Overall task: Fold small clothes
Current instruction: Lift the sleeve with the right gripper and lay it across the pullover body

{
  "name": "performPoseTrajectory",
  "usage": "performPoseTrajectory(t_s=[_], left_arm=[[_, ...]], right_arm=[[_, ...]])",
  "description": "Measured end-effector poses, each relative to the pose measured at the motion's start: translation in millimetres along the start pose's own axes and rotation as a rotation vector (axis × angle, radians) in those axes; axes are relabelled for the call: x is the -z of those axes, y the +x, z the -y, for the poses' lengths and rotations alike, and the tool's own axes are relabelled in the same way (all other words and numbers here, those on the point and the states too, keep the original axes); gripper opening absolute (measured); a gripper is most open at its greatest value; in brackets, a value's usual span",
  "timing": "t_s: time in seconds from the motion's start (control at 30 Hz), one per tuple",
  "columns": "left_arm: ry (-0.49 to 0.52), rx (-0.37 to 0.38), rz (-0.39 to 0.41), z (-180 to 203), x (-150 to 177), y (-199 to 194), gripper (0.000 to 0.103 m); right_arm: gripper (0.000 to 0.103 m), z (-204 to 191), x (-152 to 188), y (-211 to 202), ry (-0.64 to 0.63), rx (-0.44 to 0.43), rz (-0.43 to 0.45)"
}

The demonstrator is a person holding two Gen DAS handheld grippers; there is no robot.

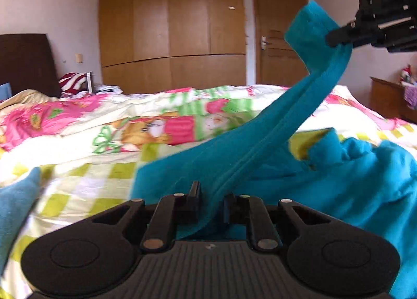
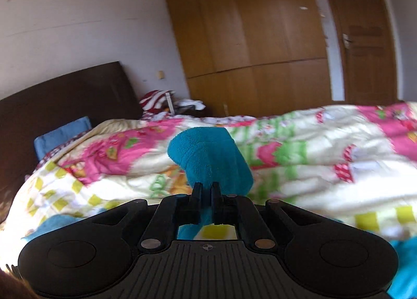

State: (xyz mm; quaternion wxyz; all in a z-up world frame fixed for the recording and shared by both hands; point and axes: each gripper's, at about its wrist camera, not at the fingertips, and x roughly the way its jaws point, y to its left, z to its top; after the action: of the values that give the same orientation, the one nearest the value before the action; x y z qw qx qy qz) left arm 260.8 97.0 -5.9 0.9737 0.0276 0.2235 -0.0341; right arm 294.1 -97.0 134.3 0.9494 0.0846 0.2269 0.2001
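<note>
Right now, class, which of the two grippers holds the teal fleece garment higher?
The right gripper: it lifts its end of the teal fleece garment above the left gripper.

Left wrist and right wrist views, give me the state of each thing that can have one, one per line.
Teal fleece garment: lifted off the quilt, stretched between both grippers.
Left gripper: shut on the garment's edge.
Right gripper: shut on the garment's end.
Wardrobe: doors closed.
Room door: closed.
Quilt: spread, rumpled.
</note>
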Motion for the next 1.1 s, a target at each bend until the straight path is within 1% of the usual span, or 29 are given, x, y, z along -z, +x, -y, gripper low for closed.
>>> performPoseTrajectory(t_s=[0.03,0.1,0.13,0.2,0.23,0.3,0.33,0.43,0.47,0.6,0.7,0.73,0.77,0.83,0.87,0.9,0.93,0.97,1.0,1.1], left_arm=[[0.040,0.015,-0.022,17,3,6,0.031],[0.117,0.052,-0.078,51,12,20,0.031],[0.144,0.065,-0.100,62,17,25,0.031],[0.208,0.058,-0.133,85,26,33,0.031],[0.235,0.051,-0.141,91,29,35,0.032],[0.275,0.044,-0.144,97,32,34,0.032],[0.287,0.044,-0.146,98,32,30,0.032],[0.300,0.045,-0.150,98,31,29,0.032],[0.296,0.046,-0.151,97,32,24,0.032],[0.252,0.060,-0.149,92,25,29,0.033],[0.253,0.064,-0.140,93,24,29,0.036],[0.258,0.062,-0.140,93,25,29,0.036],[0.262,0.058,-0.142,94,25,29,0.036],[0.262,0.057,-0.145,95,25,30,0.036],[0.263,0.054,-0.142,96,24,30,0.036],[0.262,0.050,-0.137,96,22,30,0.036],[0.258,0.050,-0.127,96,19,28,0.036],[0.249,0.053,-0.105,95,15,23,0.036],[0.242,0.057,-0.080,95,10,19,0.036],[0.231,0.071,-0.010,98,-1,7,0.036]], right_arm=[[0.004,23,10,-6,0.030,0.040,-0.010],[0.004,75,42,-10,0.107,0.140,-0.076],[0.004,95,60,-8,0.143,0.171,-0.113],[0.005,125,91,-1,0.167,0.234,-0.173],[0.005,138,107,4,0.194,0.248,-0.211],[0.011,156,127,6,0.267,0.251,-0.222],[0.015,161,133,4,0.295,0.251,-0.213],[0.022,169,135,2,0.344,0.229,-0.178],[0.024,169,133,1,0.335,0.237,-0.171],[0.033,166,125,-2,0.295,0.268,-0.136],[0.044,156,121,-2,0.227,0.262,-0.126],[0.051,153,119,0,0.207,0.260,-0.129],[0.051,152,116,2,0.198,0.257,-0.131],[0.051,152,112,8,0.204,0.252,-0.136],[0.046,153,110,9,0.214,0.258,-0.130],[0.034,155,108,9,0.226,0.279,-0.120],[0.005,159,105,9,0.246,0.301,-0.123],[0.007,163,103,6,0.278,0.294,-0.116],[0.007,168,100,-1,0.298,0.282,-0.089],[0.007,175,90,-28,0.307,0.257,0.015]])
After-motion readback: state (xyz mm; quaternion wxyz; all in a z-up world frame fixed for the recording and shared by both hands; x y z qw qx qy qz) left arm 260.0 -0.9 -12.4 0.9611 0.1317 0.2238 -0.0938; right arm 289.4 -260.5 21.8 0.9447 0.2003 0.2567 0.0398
